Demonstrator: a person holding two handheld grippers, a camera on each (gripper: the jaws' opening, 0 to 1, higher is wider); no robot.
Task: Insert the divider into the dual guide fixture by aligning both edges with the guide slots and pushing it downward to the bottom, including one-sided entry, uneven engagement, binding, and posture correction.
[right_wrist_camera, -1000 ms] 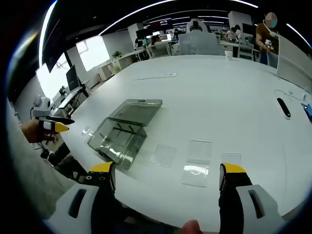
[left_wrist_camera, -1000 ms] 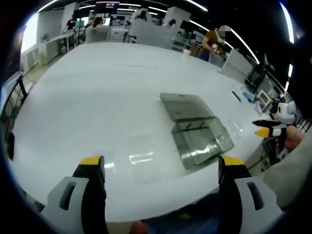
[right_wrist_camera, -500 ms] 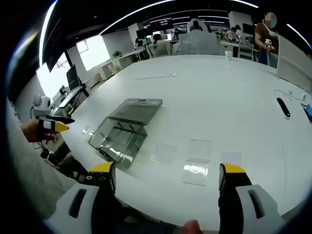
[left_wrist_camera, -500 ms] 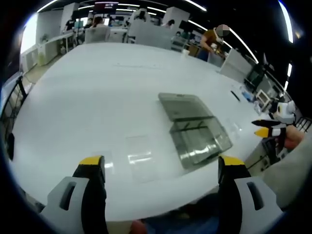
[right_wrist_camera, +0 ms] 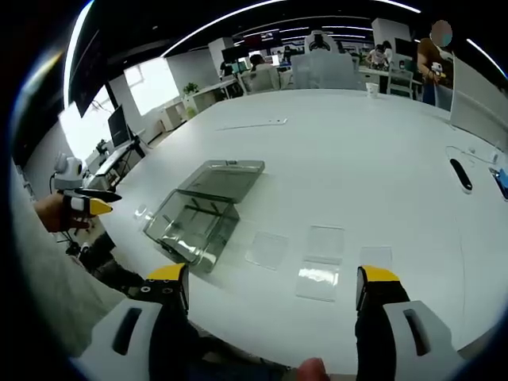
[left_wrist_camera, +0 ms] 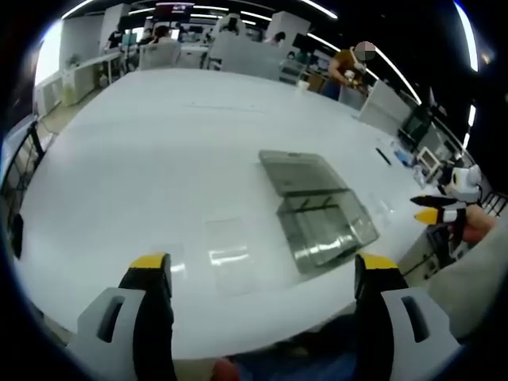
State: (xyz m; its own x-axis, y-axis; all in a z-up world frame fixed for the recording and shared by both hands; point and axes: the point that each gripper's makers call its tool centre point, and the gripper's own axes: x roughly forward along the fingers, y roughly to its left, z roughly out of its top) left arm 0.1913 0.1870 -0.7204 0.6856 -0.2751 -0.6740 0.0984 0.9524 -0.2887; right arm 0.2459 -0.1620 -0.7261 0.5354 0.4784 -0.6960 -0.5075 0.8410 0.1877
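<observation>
A smoky clear fixture box [left_wrist_camera: 327,228] lies on the white table [left_wrist_camera: 159,143], its lid [left_wrist_camera: 300,173] folded open behind it. Clear divider sheets [left_wrist_camera: 230,242] lie flat to its left. My left gripper [left_wrist_camera: 262,266] hovers over the table's near edge, open, nothing between its jaws. In the right gripper view the same box [right_wrist_camera: 193,226] and lid [right_wrist_camera: 224,178] sit left of centre, with several clear dividers [right_wrist_camera: 267,250] to its right. My right gripper [right_wrist_camera: 271,276] is open and holds nothing, short of the sheets. Each gripper appears in the other's view, hand-held beside the table: right [left_wrist_camera: 438,209], left [right_wrist_camera: 86,203].
A dark pen-like object [right_wrist_camera: 460,175] and a paper cup [right_wrist_camera: 371,90] lie far right on the table. A thin strip [right_wrist_camera: 254,124] rests at mid-table. Desks, chairs and people stand beyond the far edge. The near table edge [left_wrist_camera: 262,337] runs just under my jaws.
</observation>
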